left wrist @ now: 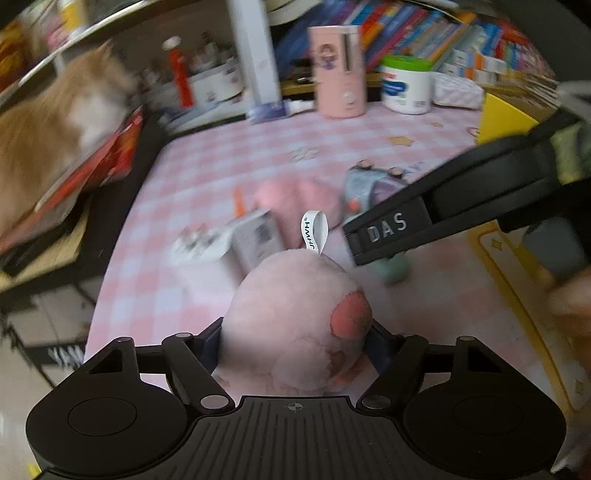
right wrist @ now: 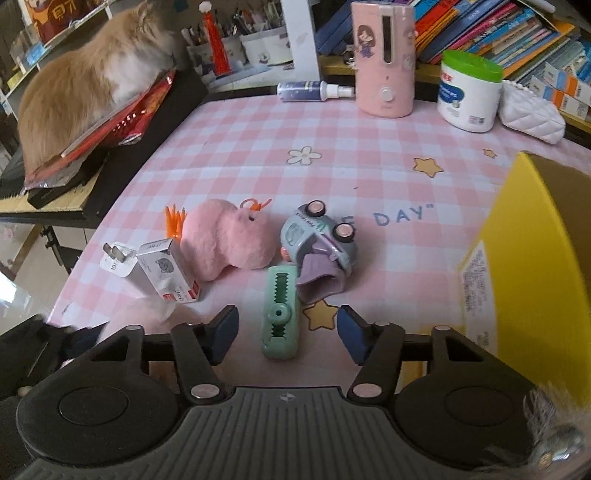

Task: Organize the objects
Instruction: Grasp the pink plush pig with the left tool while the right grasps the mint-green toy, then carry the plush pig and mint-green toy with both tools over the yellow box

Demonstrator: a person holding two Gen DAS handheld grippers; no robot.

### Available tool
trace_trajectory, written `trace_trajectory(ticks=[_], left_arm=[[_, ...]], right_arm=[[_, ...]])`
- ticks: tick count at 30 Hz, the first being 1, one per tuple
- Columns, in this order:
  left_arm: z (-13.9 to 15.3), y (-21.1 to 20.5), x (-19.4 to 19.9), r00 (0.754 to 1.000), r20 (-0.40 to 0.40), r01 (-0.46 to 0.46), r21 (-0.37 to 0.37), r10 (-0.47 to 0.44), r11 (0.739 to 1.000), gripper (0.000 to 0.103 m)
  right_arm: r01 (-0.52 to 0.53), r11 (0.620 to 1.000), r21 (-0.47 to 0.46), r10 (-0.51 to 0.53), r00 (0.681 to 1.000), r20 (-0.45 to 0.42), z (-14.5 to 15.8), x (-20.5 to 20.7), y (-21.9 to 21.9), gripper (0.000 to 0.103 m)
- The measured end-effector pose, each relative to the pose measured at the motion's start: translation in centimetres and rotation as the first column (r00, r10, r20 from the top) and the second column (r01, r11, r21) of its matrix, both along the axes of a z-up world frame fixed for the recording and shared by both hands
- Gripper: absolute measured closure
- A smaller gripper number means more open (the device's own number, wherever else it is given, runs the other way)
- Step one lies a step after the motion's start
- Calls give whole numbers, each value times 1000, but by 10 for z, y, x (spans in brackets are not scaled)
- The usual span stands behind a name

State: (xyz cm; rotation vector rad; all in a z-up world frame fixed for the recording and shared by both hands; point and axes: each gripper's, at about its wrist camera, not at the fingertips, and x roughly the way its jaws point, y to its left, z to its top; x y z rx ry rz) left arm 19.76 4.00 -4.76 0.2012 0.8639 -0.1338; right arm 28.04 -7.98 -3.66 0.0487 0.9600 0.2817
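Note:
My left gripper is shut on a pale pink plush toy with a white tag, held above the pink checked tablecloth. My right gripper is open and empty, low over a mint green clip. Beyond it lie a pink plush duck, a grey-blue toy car on its side, a small white box and a white charger plug. The right gripper's black body crosses the left wrist view at right. A yellow box stands at the right.
A pink humidifier, a green-lidded white jar, a spray bottle and a white quilted pouch stand along the back. Books fill the shelf behind. An orange cat lies on a red package at the left.

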Motion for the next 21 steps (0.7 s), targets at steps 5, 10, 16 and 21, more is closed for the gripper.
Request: trace_trajectory(ticks=[5, 10, 16, 21], left_arm=[[9, 29, -19, 994, -22, -109, -69, 108, 992, 31], [24, 46, -35, 983, -11, -184, -137, 184, 973, 31], [44, 51, -50, 973, 58, -208, -174, 221, 962, 31], [54, 56, -61, 970, 75, -212, -193, 229, 958, 31]], right_arm=[[-47, 996, -80, 48, 999, 15, -14, 3, 19, 55], [-80, 987, -139, 89, 994, 58, -23, 3, 31, 71], [-127, 984, -122, 136, 988, 68, -20, -7, 32, 80], [-180, 982, -57, 184, 979, 83, 4, -33, 31, 80]])
